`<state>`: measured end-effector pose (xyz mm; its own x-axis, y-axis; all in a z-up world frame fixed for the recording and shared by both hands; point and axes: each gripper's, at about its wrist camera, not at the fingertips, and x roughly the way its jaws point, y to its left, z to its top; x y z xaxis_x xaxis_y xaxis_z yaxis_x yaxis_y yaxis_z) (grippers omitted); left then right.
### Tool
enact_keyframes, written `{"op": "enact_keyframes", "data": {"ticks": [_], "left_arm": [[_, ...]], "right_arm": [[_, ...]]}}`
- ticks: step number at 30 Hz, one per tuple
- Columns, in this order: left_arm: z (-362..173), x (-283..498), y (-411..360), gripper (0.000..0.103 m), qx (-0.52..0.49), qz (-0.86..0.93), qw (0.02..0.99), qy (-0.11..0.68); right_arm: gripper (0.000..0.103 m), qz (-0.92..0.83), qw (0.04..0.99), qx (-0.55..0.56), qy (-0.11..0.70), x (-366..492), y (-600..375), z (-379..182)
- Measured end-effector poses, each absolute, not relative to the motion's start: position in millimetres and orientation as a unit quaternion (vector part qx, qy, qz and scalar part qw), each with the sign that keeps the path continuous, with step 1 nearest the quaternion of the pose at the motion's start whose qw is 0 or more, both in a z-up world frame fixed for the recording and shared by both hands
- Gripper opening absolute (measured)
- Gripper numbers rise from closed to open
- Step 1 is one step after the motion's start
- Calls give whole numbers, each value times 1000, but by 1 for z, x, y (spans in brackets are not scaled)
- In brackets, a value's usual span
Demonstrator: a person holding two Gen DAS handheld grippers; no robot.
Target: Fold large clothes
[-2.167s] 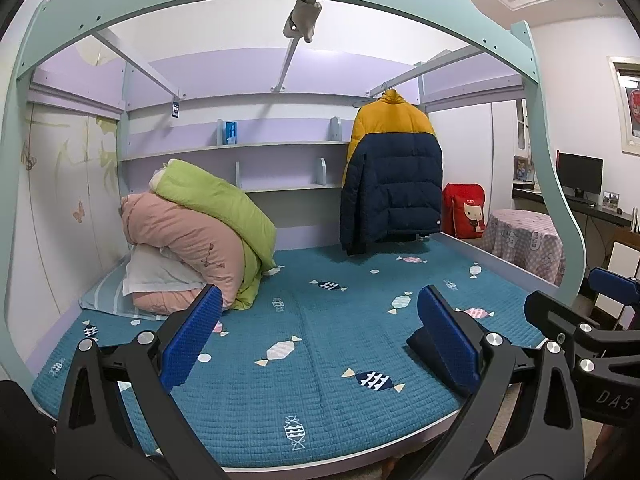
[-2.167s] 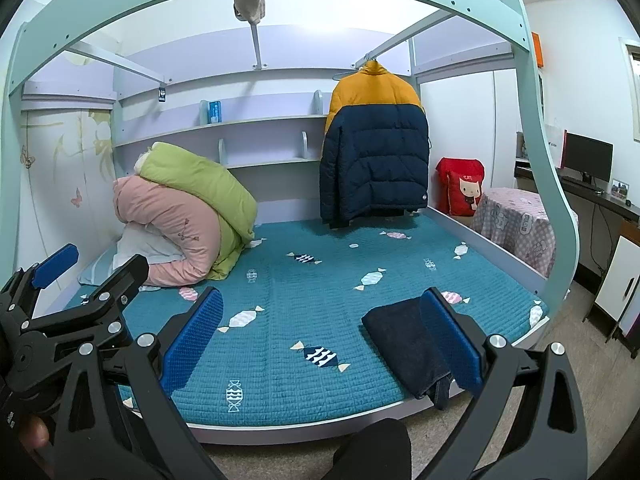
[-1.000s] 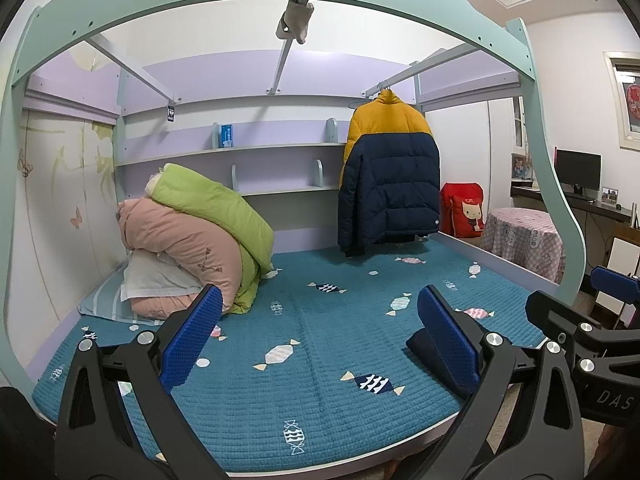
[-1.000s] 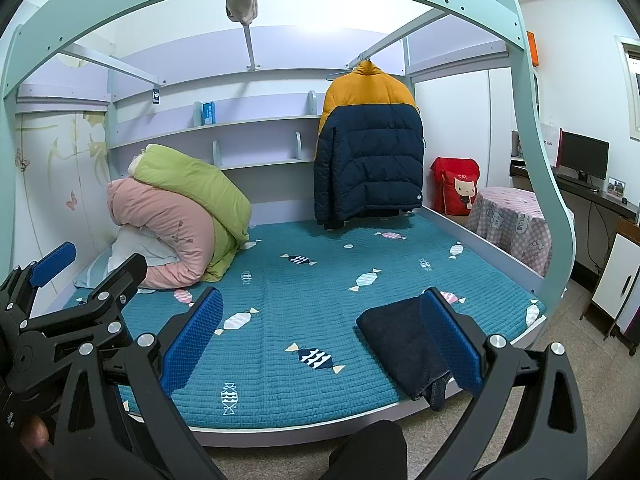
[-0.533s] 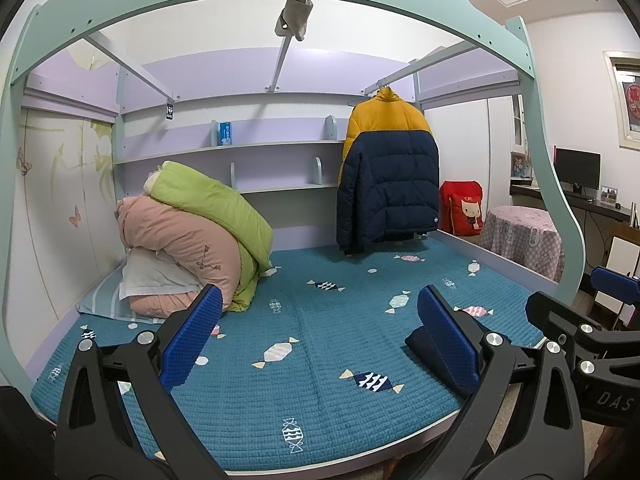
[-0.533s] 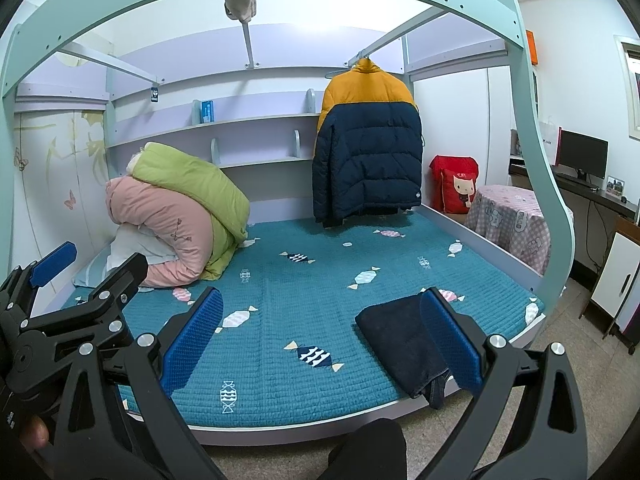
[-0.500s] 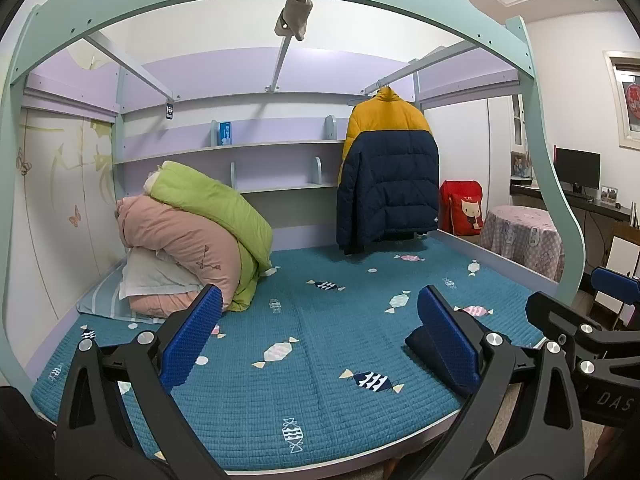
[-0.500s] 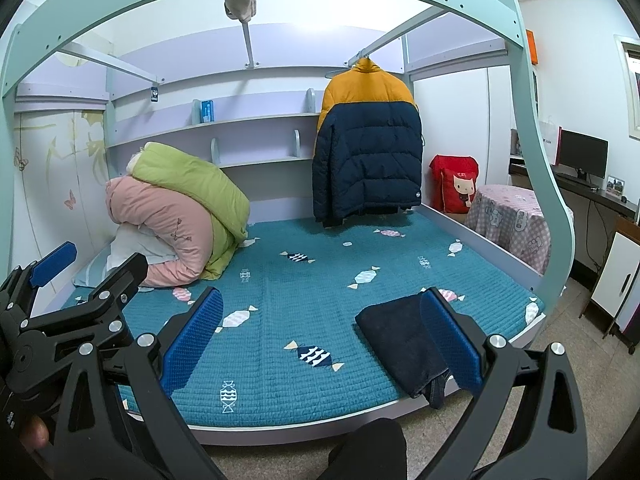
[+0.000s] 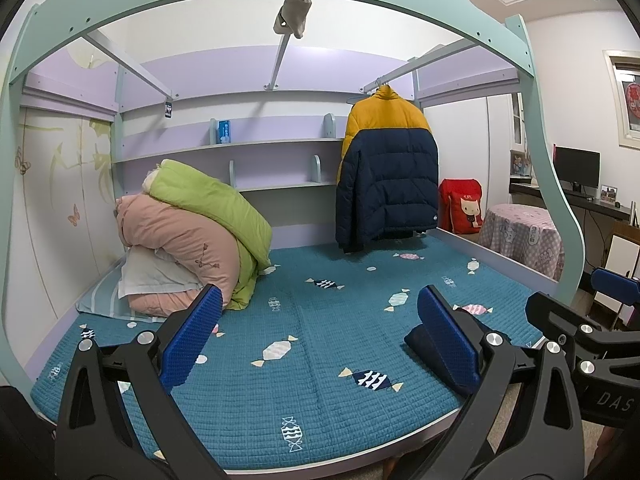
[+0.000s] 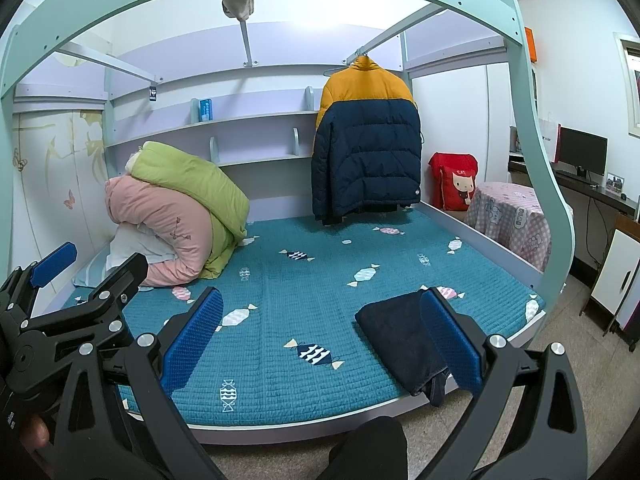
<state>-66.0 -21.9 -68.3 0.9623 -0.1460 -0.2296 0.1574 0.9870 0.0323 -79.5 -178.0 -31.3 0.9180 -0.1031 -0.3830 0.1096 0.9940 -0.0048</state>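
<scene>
Bedroom, foot of bed (image 10: 304,396): one dark garment (image 10: 400,340) lies folded near front-right edge of mattress; puffer jacket (image 10: 366,140) hangs on rail at back, not yet folded, so most work appears left. Left gripper (image 9: 320,332) & right gripper (image 10: 320,336) both spread wide, empty, touching nothing, well short of jacket.

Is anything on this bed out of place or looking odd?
Mostly tidy. The folded dark garment lies at the mattress's front right edge, one corner drooping over it. The pink and green quilts are piled loosely and lean. The jacket hangs straight.
</scene>
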Motion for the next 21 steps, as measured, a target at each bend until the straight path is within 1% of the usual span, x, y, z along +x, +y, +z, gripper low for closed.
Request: {"op": "enact_keyframes", "data": {"ticks": [21], "left_arm": [[-67, -64, -22, 98, 26, -77, 990, 114]], "right_arm": [[96, -54, 979, 9, 195, -80, -179, -32]]}}
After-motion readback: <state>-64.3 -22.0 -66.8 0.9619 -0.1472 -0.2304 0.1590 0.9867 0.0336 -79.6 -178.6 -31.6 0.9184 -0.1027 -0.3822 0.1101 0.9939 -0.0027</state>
